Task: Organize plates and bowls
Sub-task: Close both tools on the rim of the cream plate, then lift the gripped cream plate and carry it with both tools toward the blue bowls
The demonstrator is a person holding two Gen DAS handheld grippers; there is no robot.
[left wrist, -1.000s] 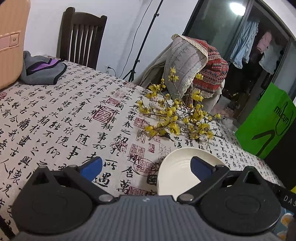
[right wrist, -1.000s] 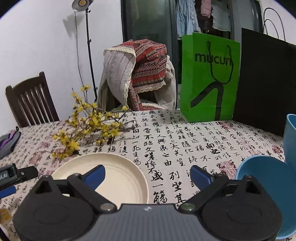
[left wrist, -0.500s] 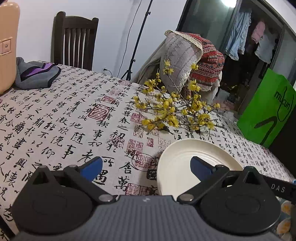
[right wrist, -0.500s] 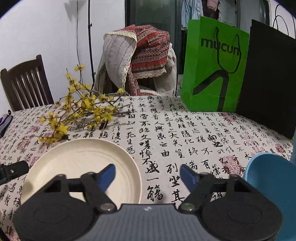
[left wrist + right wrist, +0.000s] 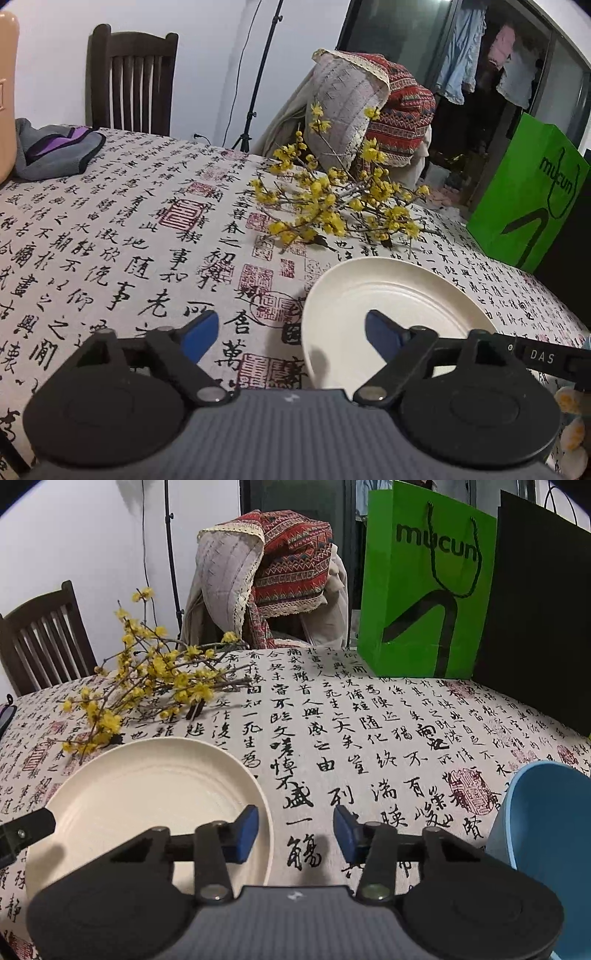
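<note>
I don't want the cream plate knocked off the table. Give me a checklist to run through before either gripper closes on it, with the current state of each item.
1. Plate flat on the tablecloth: ok.
2. Plate rim between the right gripper jaws, which have just been closing: ok, but pads not yet pressing.
3. Plate rim between the left gripper jaws, also just narrowed: ok, still open.
4. Flower branches clear of the plate: cannot tell; the tips come close to its far rim.
5. Blue bowl clear of the right gripper: ok, apart.
</note>
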